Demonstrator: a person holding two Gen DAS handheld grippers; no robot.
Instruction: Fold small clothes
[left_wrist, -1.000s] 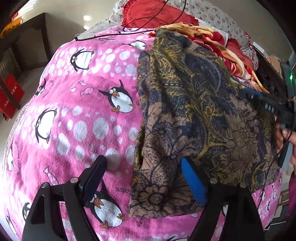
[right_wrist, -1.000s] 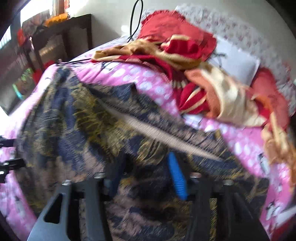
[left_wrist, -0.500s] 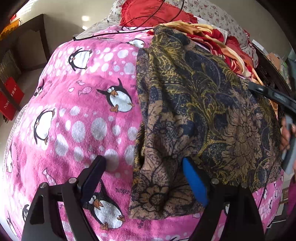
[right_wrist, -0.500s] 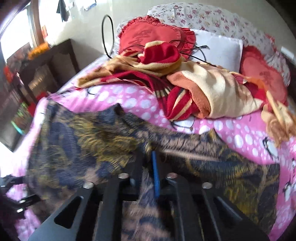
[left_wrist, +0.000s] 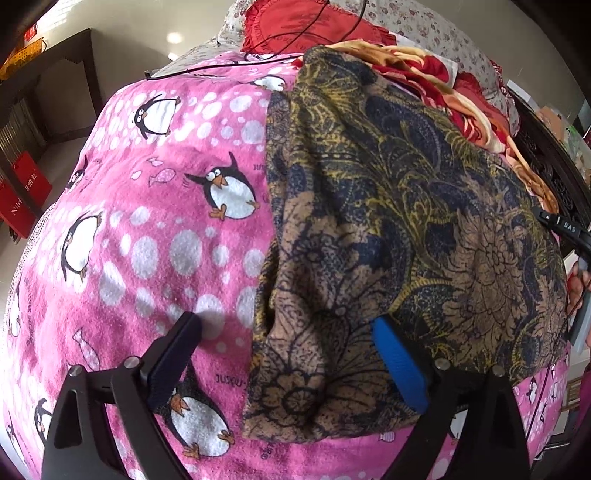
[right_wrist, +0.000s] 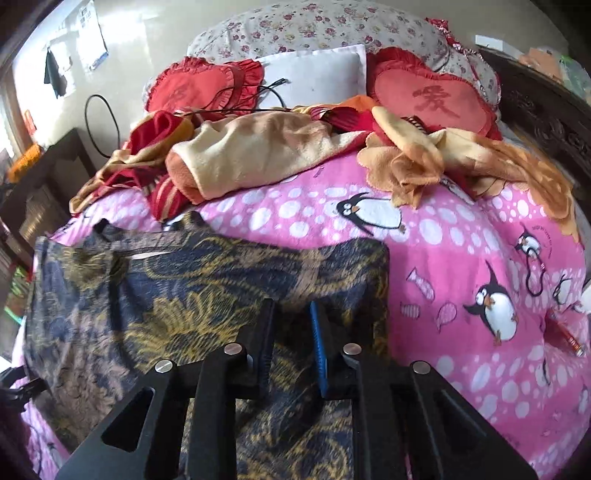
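We see the dark floral garment (left_wrist: 388, 221) spread over the pink penguin blanket (left_wrist: 155, 229), filling the centre and right of the left wrist frame, with its near corner lying between the fingers of our left gripper (left_wrist: 288, 354). Those jaws have just been opening and now stand wide, their pads clear of the cloth. In the right wrist frame the garment (right_wrist: 166, 314) covers the lower left, and our right gripper (right_wrist: 290, 332) stands with a narrow gap between its fingers over the fabric; we cannot tell whether it pinches any.
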